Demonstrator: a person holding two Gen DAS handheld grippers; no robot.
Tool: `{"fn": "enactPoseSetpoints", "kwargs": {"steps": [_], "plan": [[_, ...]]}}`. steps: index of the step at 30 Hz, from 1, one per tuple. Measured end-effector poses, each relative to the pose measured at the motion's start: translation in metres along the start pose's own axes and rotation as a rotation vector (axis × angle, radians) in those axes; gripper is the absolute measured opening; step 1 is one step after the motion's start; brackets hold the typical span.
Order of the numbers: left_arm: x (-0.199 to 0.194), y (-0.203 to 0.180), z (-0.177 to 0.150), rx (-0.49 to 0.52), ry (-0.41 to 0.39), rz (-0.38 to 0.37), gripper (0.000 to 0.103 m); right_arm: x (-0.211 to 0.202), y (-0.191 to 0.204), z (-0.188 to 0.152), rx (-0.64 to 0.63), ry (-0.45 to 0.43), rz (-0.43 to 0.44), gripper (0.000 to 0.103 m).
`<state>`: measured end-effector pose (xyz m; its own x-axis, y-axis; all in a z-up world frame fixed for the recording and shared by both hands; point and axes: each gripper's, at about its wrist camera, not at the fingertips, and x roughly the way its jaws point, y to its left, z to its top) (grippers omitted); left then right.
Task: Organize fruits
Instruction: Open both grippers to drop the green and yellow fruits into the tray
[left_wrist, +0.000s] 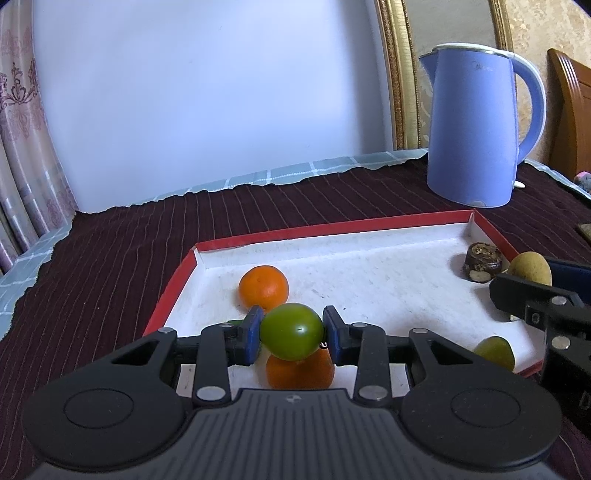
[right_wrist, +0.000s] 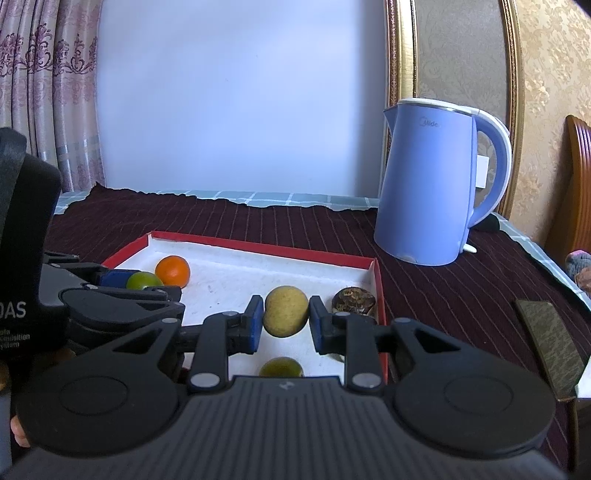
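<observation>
Tray (left_wrist: 236, 245): shallow, red rim, white speckled floor; holds an orange (left_wrist: 263, 287), a second orange (left_wrist: 300, 370), a yellow-green fruit (left_wrist: 495, 352) and a dark brown knobbly piece (left_wrist: 482, 262).
Left gripper (left_wrist: 291, 332): blue pads pinch a smooth green fruit (left_wrist: 291, 331) above the tray's near left.
Right gripper (right_wrist: 286, 317): narrow, clamped on a matte yellow fruit (right_wrist: 286, 311) over the tray's right.
Surroundings: ribbed maroon cloth (left_wrist: 110, 251); lavender kettle (right_wrist: 428, 184) behind.

Both wrist views are aimed slightly downward, close over the red-rimmed tray (left_wrist: 173, 284); tray and kettle (right_wrist: 428, 184) are shared.
</observation>
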<state>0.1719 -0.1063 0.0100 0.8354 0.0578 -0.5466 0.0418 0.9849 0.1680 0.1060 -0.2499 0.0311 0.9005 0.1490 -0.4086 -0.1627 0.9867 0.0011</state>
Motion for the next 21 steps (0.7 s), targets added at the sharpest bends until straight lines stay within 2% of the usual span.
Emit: {"fn": "enactPoseSetpoints", "kwargs": {"steps": [21], "plan": [[0.017, -0.004, 0.009, 0.0, -0.018, 0.014, 0.034, 0.034, -0.01, 0.007, 0.045, 0.017, -0.004, 0.025]]}}
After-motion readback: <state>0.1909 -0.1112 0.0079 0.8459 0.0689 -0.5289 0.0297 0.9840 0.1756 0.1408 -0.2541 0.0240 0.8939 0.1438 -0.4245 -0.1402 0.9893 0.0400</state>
